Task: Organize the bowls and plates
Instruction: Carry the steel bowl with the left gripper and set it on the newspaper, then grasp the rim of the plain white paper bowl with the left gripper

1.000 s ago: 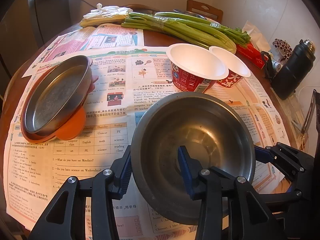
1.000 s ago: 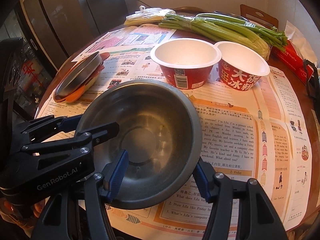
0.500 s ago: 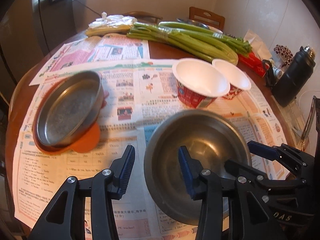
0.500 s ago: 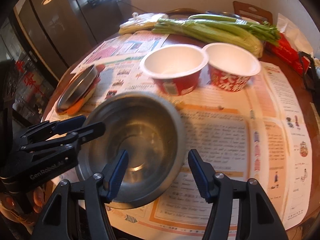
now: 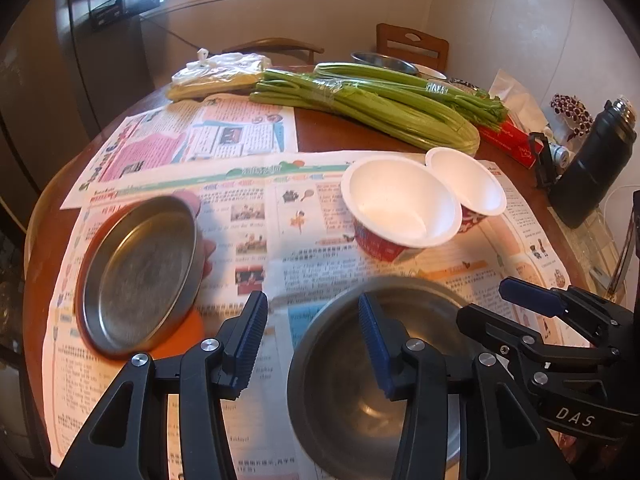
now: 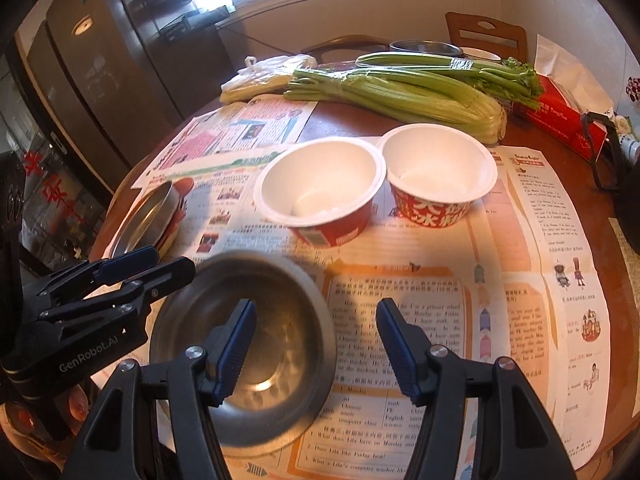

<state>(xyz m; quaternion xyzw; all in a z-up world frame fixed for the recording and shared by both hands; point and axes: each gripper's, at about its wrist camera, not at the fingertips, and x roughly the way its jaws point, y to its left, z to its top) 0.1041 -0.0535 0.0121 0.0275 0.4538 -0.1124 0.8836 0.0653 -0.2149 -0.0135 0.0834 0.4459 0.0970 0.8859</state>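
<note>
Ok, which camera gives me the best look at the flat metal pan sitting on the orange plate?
The left wrist view: there the metal pan is seen from above, with its whole rim and inner floor visible on the orange plate. In the right wrist view the pan sits at the far left, seen nearly edge-on, so its inside is mostly hidden.

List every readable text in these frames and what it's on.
"GenRobot.AI": side of the left gripper.
"DAS": body of the right gripper.
"English", "Chinese", "music": timetable on the newspaper.
Large white Chinese characters on the right-hand red paper bowl.
Red tissue box lettering and the newspaper body text: too small or blurred.
</note>
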